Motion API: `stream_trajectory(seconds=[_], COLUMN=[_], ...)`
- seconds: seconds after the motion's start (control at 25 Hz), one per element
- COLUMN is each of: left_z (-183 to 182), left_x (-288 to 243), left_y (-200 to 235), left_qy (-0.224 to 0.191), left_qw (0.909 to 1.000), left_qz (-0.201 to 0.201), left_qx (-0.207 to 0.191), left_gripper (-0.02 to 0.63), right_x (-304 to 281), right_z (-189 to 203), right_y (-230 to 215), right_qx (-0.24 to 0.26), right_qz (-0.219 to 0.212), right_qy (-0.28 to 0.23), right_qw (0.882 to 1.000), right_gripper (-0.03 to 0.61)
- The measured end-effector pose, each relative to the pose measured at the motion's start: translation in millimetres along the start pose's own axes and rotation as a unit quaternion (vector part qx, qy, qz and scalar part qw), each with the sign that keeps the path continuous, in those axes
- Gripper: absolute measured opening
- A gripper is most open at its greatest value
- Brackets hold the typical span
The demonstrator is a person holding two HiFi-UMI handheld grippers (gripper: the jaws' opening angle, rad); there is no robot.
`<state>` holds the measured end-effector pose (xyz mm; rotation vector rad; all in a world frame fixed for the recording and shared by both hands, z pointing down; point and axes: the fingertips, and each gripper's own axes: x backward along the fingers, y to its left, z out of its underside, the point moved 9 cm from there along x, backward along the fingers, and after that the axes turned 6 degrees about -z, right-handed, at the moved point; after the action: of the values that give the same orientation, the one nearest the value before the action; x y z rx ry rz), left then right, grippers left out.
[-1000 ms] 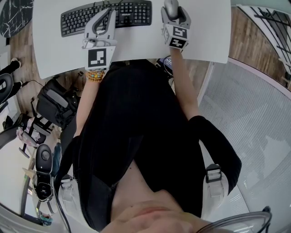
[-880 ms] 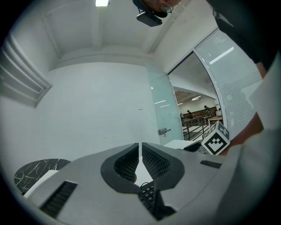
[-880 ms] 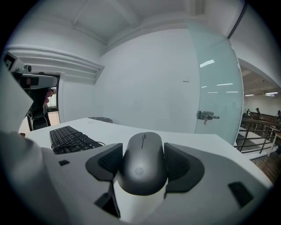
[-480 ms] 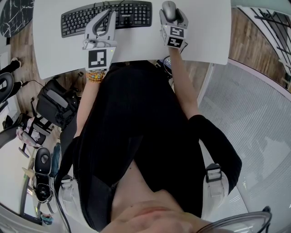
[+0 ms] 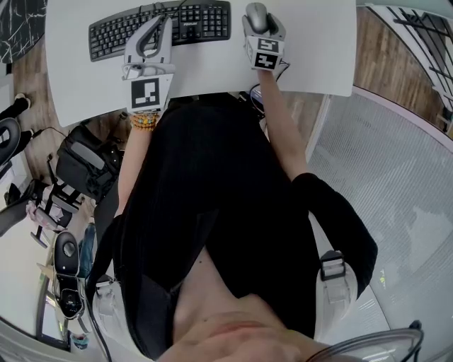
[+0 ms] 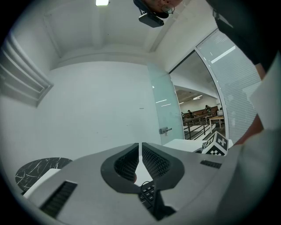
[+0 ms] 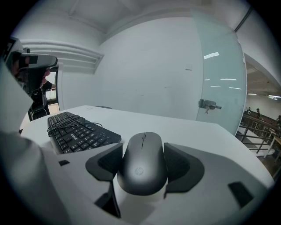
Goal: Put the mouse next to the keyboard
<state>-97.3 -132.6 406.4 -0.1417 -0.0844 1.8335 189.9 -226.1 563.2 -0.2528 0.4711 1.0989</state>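
Observation:
The dark grey mouse (image 5: 255, 15) (image 7: 142, 162) sits between the jaws of my right gripper (image 5: 257, 22) (image 7: 143, 165), which is shut on its two sides. It is low over the white table (image 5: 311, 56), just right of the black keyboard (image 5: 161, 28) (image 7: 79, 132). Whether the mouse touches the tabletop is unclear. My left gripper (image 5: 158, 24) (image 6: 139, 151) hovers over the keyboard's front middle with its jaws shut and nothing between them. A few keys (image 6: 147, 192) show under its jaws.
The keyboard's cable (image 7: 66, 124) lies coiled over its keys. The table's front edge runs just behind both grippers. On the floor at the left are a black bag (image 5: 81, 166) and a dark marble round table (image 5: 21, 21). A glass door (image 7: 219, 88) stands beyond the table.
My right gripper has carried the mouse a little leftward, closer to the keyboard's right end. The left gripper has stayed shut over the keyboard.

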Motion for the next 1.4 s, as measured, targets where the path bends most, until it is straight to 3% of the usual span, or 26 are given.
stream_trajectory(seconds=[0.52,1.4], left_z=[6,7], left_x=[3,7], left_y=[5,6], left_qy=[0.007,-0.008], left_qw=[0.9999,0.9998], left_qz=[-0.008,-0.009], left_qx=[0.013,0.016], left_gripper=[0.032,0.032], right_x=[-9,-17], right_z=[16,22], right_y=[-3,0], right_qx=[-0.05,-0.031], right_qz=[0.006,0.014], right_qy=[0.027,0.062], right_qw=[0.998,0.997], right_gripper=[0.278,0.278])
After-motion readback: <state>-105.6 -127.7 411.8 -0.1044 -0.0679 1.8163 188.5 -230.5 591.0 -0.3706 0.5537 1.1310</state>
